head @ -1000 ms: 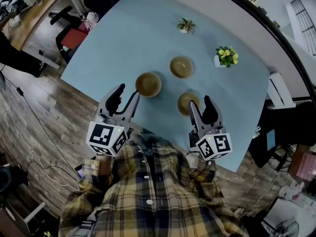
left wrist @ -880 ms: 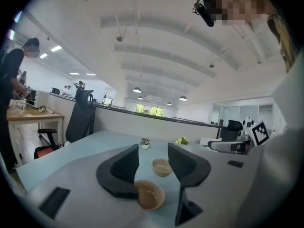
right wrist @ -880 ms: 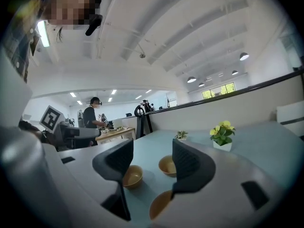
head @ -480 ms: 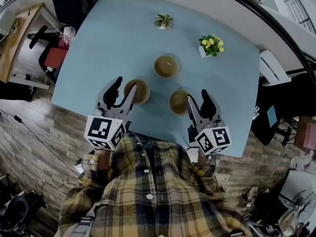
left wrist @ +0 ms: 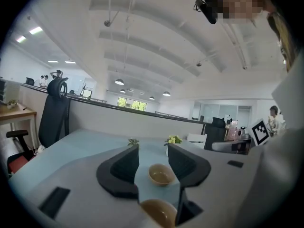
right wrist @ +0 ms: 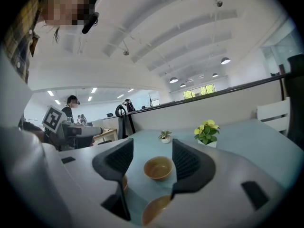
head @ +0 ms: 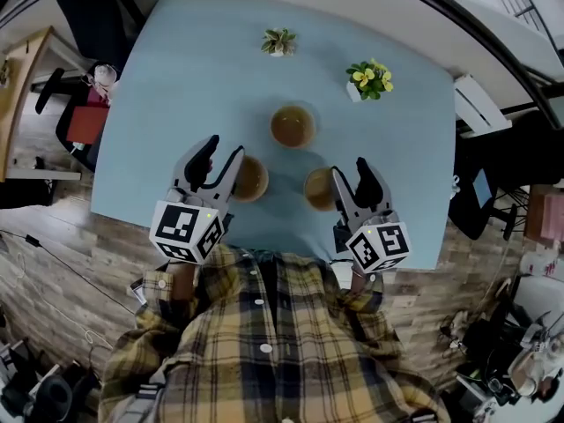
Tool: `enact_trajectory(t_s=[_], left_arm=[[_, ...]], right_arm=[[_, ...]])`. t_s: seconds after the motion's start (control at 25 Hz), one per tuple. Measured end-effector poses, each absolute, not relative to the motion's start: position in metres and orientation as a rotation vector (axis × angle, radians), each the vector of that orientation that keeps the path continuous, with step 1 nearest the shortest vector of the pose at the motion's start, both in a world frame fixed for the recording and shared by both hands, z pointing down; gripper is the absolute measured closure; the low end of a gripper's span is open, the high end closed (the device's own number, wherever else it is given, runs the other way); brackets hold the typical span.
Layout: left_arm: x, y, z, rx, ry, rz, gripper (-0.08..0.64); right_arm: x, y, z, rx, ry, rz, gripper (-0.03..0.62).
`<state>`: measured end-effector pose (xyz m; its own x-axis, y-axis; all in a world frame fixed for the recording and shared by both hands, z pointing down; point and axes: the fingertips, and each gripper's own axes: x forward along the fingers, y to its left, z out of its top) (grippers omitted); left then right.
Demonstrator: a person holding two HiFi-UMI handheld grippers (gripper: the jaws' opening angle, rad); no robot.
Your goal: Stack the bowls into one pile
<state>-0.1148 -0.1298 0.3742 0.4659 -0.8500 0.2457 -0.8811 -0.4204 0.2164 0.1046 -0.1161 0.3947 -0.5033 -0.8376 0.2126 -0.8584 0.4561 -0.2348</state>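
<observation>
At the table (head: 167,86) edge, left claw (head: 220,155) and right claw (head: 351,171) point forward — both wide open, empty.

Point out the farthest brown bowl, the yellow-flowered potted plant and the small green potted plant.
Farthest brown round bowl (head: 293,126): head view, on its inner hollow.
Yellow-flowered potted plant (head: 368,77): head view, on the blossoms.
Small green potted plant (head: 278,40): head view, on the leaves.

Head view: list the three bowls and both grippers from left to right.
Left gripper → left bowl → far bowl → right bowl → right gripper.
</observation>
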Motion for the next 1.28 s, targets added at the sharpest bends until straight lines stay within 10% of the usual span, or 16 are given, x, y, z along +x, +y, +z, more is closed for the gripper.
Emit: enact_trajectory(t_s=[1.28], left_arm=[[-0.121,-0.119,0.547,2.172,-1.238,0.634,0.397]], right_arm=[[0.119,-0.089,0.487,1.445,-2.406,0.631,0.353]])
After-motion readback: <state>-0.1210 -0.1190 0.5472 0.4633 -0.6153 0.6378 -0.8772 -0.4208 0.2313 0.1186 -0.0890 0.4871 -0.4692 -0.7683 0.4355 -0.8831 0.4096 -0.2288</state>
